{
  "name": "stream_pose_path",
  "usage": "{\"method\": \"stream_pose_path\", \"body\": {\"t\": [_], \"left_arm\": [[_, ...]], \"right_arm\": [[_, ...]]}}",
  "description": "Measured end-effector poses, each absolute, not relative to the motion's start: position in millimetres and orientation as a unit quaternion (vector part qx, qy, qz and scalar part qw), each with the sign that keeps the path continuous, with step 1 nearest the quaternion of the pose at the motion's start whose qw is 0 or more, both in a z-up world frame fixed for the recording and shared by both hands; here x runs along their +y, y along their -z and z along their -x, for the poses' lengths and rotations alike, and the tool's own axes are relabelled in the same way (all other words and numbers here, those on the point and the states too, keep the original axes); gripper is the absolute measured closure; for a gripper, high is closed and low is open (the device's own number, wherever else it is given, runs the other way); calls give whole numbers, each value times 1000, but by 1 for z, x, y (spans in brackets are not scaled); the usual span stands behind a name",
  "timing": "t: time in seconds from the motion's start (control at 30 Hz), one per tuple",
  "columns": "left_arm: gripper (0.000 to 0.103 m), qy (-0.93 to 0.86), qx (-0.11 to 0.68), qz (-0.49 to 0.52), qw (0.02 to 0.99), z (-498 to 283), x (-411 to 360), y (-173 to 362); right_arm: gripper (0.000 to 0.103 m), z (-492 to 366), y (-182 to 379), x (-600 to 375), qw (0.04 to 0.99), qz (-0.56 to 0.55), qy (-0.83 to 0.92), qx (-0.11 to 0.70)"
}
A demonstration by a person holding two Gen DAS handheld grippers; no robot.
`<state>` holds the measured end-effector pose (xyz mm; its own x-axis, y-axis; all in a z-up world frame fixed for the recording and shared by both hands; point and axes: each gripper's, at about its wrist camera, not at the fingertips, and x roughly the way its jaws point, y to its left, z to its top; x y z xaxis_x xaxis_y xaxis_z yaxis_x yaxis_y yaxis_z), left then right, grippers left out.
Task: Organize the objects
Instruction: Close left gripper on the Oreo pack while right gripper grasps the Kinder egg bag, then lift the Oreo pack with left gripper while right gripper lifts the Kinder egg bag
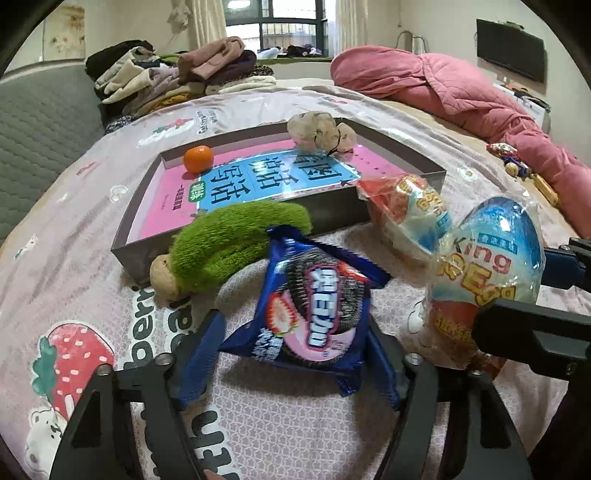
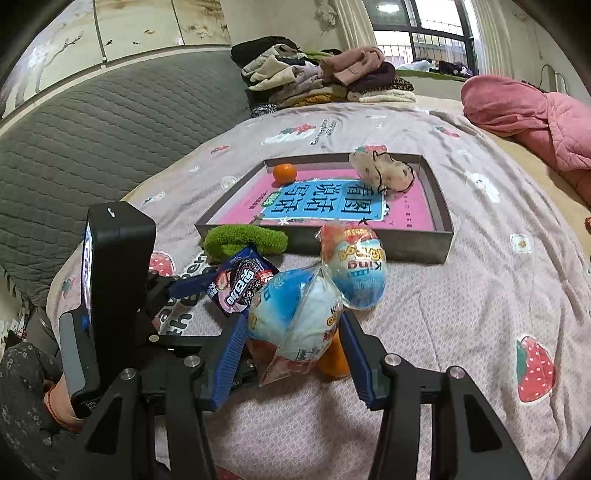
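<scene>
This is a bedroom in a home. A bed (image 2: 424, 295) fills most of both views, covered with a pale sheet printed with strawberries and little bears. At nine o'clock stands a grey quilted headboard (image 2: 92, 140). At twelve o'clock a pile of folded clothes (image 2: 325, 77) lies on the bed, and behind it a barred window (image 1: 291, 26) with cream curtains (image 1: 207, 22). A rumpled pink quilt (image 1: 443, 88) lies at two o'clock, and beyond it a dark flat screen (image 1: 511, 50) hangs on the wall.
</scene>
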<state>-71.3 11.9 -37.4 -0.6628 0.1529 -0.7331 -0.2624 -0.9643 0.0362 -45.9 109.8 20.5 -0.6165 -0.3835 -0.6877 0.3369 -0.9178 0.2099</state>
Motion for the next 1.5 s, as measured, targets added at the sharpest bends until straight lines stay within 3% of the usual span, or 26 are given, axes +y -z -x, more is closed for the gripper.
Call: {"method": "stream_pose_path", "body": {"t": [1.5], "left_arm": [[39, -928, 65, 354, 95, 41, 13, -31]], "right_arm": [[51, 39, -63, 125, 142, -290, 946, 5]]}}
